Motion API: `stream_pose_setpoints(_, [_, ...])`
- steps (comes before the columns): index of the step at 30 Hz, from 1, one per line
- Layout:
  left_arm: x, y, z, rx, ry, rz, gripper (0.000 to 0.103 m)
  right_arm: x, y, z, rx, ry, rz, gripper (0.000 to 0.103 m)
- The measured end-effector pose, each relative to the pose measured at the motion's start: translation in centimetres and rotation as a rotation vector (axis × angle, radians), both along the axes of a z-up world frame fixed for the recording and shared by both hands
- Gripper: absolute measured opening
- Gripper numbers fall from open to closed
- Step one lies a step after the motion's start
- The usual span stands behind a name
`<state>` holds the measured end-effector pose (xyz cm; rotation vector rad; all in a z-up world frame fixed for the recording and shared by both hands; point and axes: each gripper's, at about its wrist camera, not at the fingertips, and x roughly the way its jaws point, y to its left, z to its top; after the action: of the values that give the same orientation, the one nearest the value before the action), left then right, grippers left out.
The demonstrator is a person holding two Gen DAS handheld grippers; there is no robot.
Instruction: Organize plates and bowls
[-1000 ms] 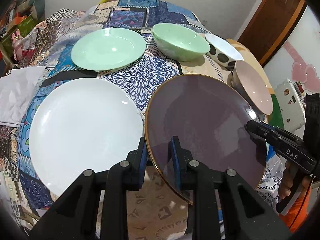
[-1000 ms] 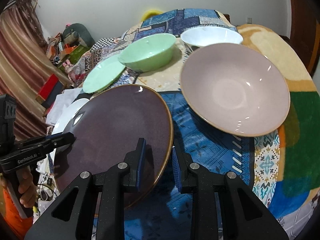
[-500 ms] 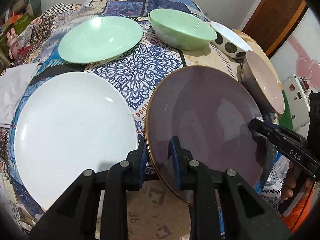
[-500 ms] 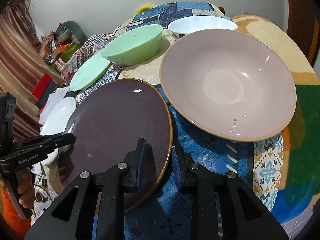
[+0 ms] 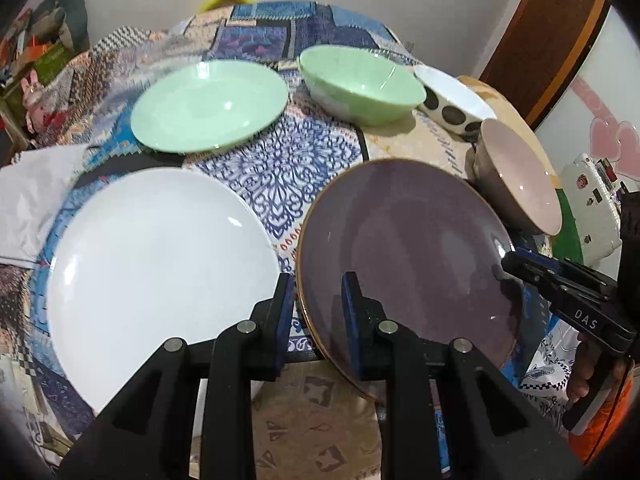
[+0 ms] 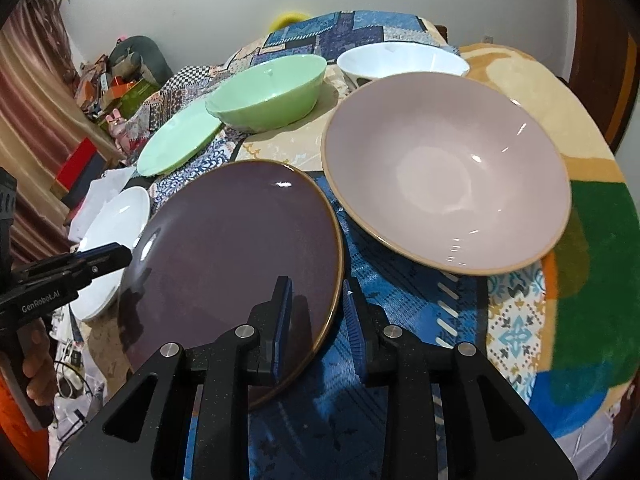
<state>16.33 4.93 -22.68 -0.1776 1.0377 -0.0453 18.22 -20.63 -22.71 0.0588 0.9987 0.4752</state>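
- The white plate point(image 5: 160, 264) lies flat at the left of the patterned tablecloth point(image 5: 288, 168), just beside the purple plate; a folded white cloth point(image 5: 28, 200) lies at the table's left edge.
- The green plate point(image 5: 210, 106) sits behind the white plate, toward the far side of the table.
- The left gripper point(image 5: 316, 312) has its two blue-padded fingers either side of the purple plate's near-left rim, one pad outside and one over the plate face. Whether the pads actually press the rim, I cannot tell.
- The purple plate point(image 5: 404, 256) with its gold edge is tilted, its left rim raised off the cloth, between the white plate and the pink bowl.
- The green bowl point(image 5: 360, 84) stands upright behind the purple plate, just right of the green plate.
- The right gripper point(image 6: 318, 316) straddles the purple plate's right rim in the same way, one pad above the plate face and one outside the edge; in the left wrist view its tip reaches that rim. Whether it truly clamps, I cannot tell.
- The white bowl with black dots point(image 5: 452, 100) stands right of the green bowl, close to it.
- The pink bowl point(image 6: 444, 172) sits at the right, near the purple plate's rim, in front of the dotted bowl.
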Motion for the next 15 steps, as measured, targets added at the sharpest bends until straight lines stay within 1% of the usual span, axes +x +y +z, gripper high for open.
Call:
stream_pose_setpoints(1, [-0.2, 0.1, 0.4, 0.000, -0.006, 0.002, 0.024, -0.1, 0.0, 0.2, 0.002, -0.006, -0.003, 0.025])
stream_pose_setpoints(3, [-0.6, 0.4, 1.0, 0.001, -0.021, 0.011, 0.031, -0.6, -0.1, 1.0, 0.010, -0.019, -0.005, 0.030])
stream_pose_setpoints(5, [-1.2, 0.6, 1.8, 0.003, -0.048, 0.026, 0.043, -0.9, 0.2, 1.5, 0.013, -0.033, 0.000, 0.034])
stream_pose_setpoints(7, [-2.1, 1.0, 2.8, 0.011, -0.085, 0.038, 0.049, -1.4, 0.7, 2.5, 0.012, -0.059, 0.015, 0.040])
stream_pose_setpoints(8, [-2.4, 1.1, 3.1, 0.015, -0.097, 0.042, 0.052, -1.5, 0.9, 2.7, 0.012, -0.067, 0.020, 0.045])
stream_pose_setpoints(9, [-2.8, 1.3, 3.6, 0.021, -0.112, 0.046, 0.054, -1.8, 1.3, 3.3, 0.015, -0.083, 0.031, 0.047])
stream_pose_setpoints(10, [-3.3, 1.6, 4.0, 0.027, -0.127, 0.052, 0.058, -1.9, 1.7, 3.5, 0.015, -0.091, 0.036, 0.049])
stream_pose_setpoints(11, [-3.6, 1.9, 4.3, 0.031, -0.137, 0.057, 0.061, -2.0, 2.2, 4.0, 0.017, -0.102, 0.049, 0.050])
stream_pose_setpoints(13, [-4.3, 2.5, 5.0, 0.041, -0.155, 0.069, 0.065, -2.0, 3.0, 4.5, 0.028, -0.108, 0.070, 0.052])
stream_pose_setpoints(15, [-5.0, 3.3, 5.6, 0.057, -0.166, 0.083, 0.069, -2.2, 3.8, 4.9, 0.040, -0.122, 0.080, 0.061])
